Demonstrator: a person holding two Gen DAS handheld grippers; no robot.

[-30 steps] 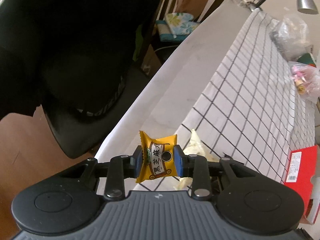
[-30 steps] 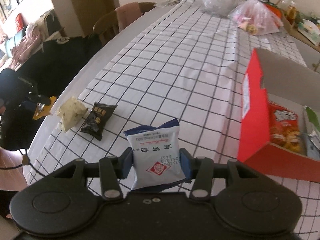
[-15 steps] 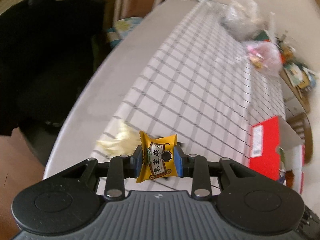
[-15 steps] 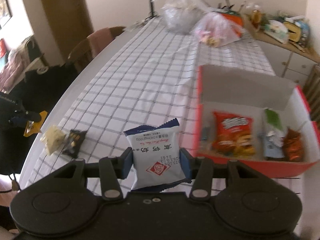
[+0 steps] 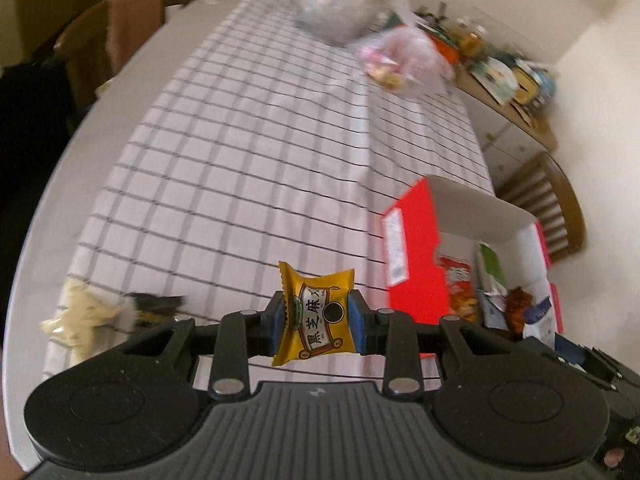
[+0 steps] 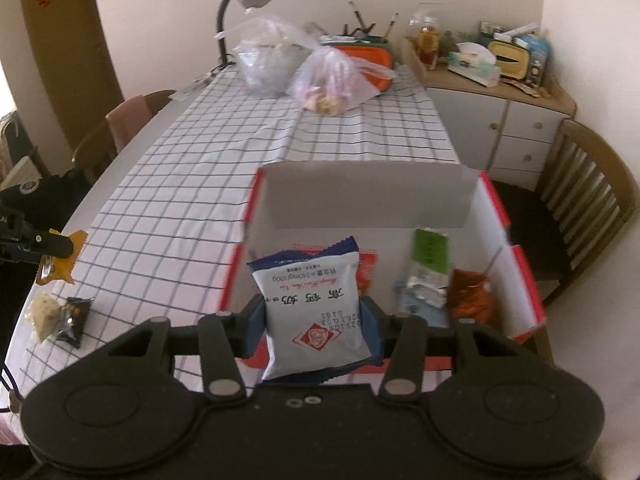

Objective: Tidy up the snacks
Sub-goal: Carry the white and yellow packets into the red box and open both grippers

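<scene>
My left gripper [image 5: 317,319] is shut on a yellow snack packet [image 5: 316,314] and holds it above the checked tablecloth, left of the red box [image 5: 412,248]. My right gripper [image 6: 314,320] is shut on a white and blue snack packet [image 6: 314,304] and holds it over the near edge of the open red box [image 6: 496,216], which contains several snacks. A cream packet [image 6: 43,312] and a black packet [image 6: 74,318] lie on the table at the near left; they also show in the left wrist view, cream [image 5: 78,316] and black [image 5: 154,308]. The left gripper with its yellow packet [image 6: 60,260] shows at the left of the right wrist view.
Two clear plastic bags [image 6: 304,68] and a desk lamp [image 6: 240,4] stand at the table's far end. A cluttered sideboard [image 6: 496,92] is at the back right. Wooden chairs stand at the right [image 6: 588,200] and far left [image 6: 120,132].
Both grippers have swung right towards the red box with their packets still held. The right gripper now hangs over the box's near edge.
</scene>
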